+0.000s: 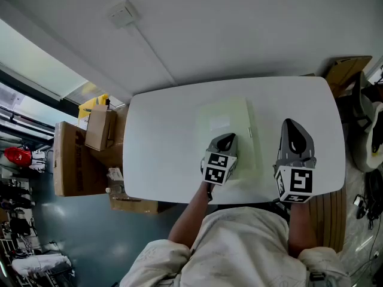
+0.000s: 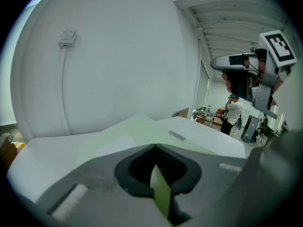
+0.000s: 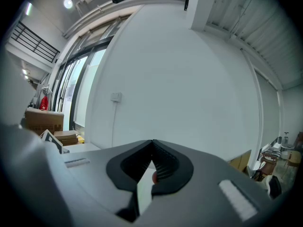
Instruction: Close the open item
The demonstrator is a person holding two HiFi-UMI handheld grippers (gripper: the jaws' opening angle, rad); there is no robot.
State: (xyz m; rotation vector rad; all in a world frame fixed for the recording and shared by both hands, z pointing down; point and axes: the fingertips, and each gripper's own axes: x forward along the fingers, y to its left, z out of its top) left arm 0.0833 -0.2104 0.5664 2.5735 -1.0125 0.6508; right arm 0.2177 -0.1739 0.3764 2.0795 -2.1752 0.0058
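A pale green flat case (image 1: 227, 130) lies on the white table (image 1: 161, 136), near the middle, and it looks flat with its lid down. My left gripper (image 1: 226, 140) hovers over the case's near half with its jaws shut and nothing between them. In the left gripper view the green case (image 2: 142, 131) stretches out beyond the shut left gripper (image 2: 154, 146). My right gripper (image 1: 292, 125) is to the right of the case, over bare table. It is shut too, and the right gripper (image 3: 152, 142) holds nothing in its own view.
Cardboard boxes (image 1: 75, 157) stand on the floor left of the table. A brown board (image 1: 347, 70) leans at the back right. A wall socket (image 1: 122, 14) with a cable is on the white wall behind. A person (image 2: 233, 112) stands far off.
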